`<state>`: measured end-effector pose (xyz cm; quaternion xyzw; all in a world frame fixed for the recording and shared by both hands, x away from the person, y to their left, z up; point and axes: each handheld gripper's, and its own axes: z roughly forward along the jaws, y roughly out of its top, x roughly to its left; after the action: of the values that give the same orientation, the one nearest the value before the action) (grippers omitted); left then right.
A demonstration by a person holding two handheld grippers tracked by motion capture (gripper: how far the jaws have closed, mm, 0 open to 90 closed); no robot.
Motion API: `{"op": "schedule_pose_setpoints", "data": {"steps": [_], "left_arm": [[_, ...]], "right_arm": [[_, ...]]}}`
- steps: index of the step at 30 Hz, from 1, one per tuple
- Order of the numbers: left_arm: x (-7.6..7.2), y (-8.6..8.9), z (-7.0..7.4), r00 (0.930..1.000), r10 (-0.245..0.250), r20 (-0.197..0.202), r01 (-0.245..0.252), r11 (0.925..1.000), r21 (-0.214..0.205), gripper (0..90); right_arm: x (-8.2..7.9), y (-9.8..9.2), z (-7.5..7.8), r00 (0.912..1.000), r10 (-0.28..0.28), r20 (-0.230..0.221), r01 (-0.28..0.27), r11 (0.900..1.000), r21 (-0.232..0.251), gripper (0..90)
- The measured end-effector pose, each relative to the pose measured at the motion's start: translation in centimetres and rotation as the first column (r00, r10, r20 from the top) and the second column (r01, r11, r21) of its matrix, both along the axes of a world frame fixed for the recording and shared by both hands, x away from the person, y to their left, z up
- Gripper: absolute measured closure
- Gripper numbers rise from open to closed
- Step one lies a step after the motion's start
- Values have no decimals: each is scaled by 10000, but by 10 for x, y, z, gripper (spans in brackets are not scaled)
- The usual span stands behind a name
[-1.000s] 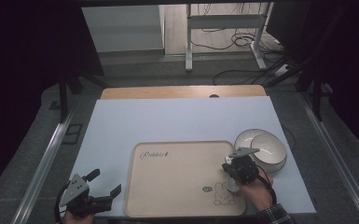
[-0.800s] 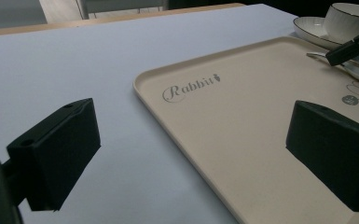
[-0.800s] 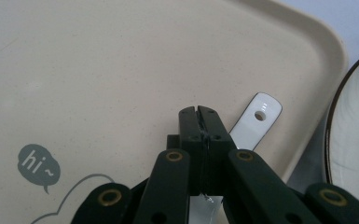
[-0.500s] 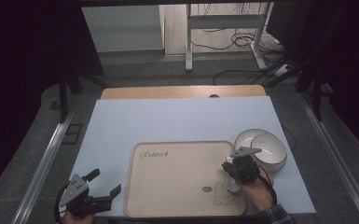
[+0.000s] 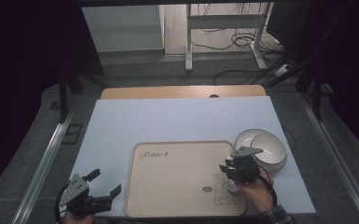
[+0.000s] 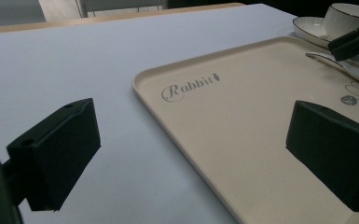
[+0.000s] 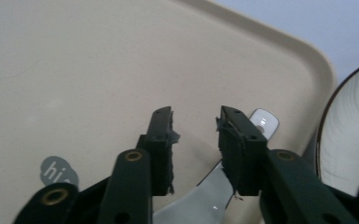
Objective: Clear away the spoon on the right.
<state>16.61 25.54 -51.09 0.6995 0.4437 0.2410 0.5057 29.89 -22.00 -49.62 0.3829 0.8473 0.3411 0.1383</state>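
Two grippers on my feed: my right gripper [image 7: 196,122] has just been opening its jaws, which now stand a little apart above the white spoon [image 7: 214,186] without pressing it. That spoon lies on the beige tray [image 5: 177,186], near its right edge, beside the bowl [image 5: 261,148]. My left gripper [image 5: 103,185] sits wide apart, holding nothing, by the tray's left edge.

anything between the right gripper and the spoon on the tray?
Nothing visible. The right gripper has just been opening, and the white spoon lies on the tray directly beneath its parted jaws, which no longer press on it. The bowl sits off to the side.
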Motion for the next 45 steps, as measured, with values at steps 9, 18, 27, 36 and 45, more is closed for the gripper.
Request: {"op": "schedule_pose_setpoints", "data": {"steps": [9, 18, 27, 36, 45], "left_arm": [[0, 0, 0, 10000, 7, -19, -7, 10000, -14, 28], [0, 0, 0, 10000, 18, -22, -18, 10000, 3, 28], [0, 1, 0, 10000, 32, -23, -32, 10000, -1, 28], [0, 1, 0, 10000, 62, -7, -62, 10000, -6, 28], [0, 1, -1, 10000, 13, -42, -13, 10000, -43, 28]], "right_arm": [[-3, 1, 6, 9997, 88, 217, -99, 9986, 511, 441], [-6, 1, 10, 9976, -49, 691, -34, 9927, 1202, 173], [-12, 3, 16, 9904, 138, 1372, -308, 9920, 1221, 111], [-19, 6, 20, 9865, 260, 1615, -449, 9924, 1143, 16], [-25, 2, 27, 9851, 277, 1698, -510, 9896, 1346, 0]]}}
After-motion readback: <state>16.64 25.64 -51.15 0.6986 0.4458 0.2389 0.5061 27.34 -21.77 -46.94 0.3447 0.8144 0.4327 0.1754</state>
